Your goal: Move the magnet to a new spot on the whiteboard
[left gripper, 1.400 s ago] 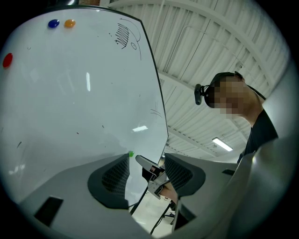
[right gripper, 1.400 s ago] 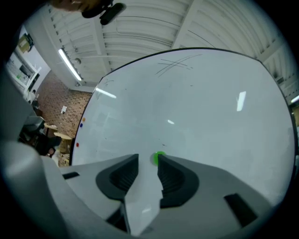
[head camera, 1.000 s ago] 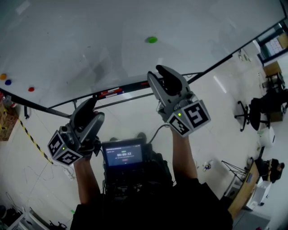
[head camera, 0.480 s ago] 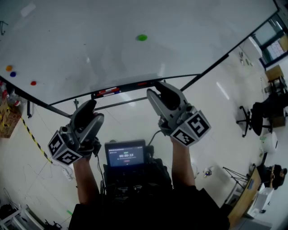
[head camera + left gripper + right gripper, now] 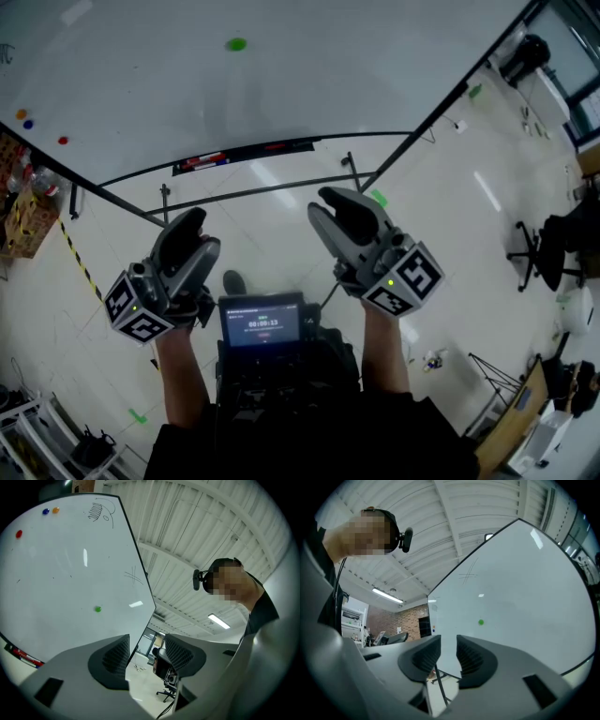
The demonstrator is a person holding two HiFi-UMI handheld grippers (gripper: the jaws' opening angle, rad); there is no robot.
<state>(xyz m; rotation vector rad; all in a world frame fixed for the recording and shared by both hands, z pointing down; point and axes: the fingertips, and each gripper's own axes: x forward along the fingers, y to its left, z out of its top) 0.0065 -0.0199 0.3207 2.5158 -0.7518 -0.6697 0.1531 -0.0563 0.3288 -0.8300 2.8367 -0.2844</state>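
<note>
Head view: whiteboard (image 5: 328, 66) on a black stand (image 5: 253, 192) fills the far side, face pale and glossy. Below it, shiny white floor (image 5: 281, 234); yellow-black tape (image 5: 80, 262) runs along the left, office chair (image 5: 544, 248) off to the right. Gripper views add a ribbed white ceiling (image 5: 187, 527) with strip lights and a brick wall (image 5: 408, 620). Green magnet (image 5: 236, 44) sits flat on the board, far centre-left, well apart from both grippers. It is a round dot, so no long axis or heading to read. Orange (image 5: 21, 114), blue (image 5: 28, 124) and red (image 5: 63, 141) magnets cluster at the board's left edge, far from the green one. Marker tray (image 5: 244, 155) with pens along the board's near edge; stand crossbar lies between tray and grippers. Left gripper (image 5: 194, 230): jaws spread, only room showing between the pads. Right gripper (image 5: 336, 202): jaws have just been closing, a narrower gap now, nothing pinched. Both hang over the floor on the near side of the stand. Small screen (image 5: 262, 323) at the person's chest, between the forearms.
</note>
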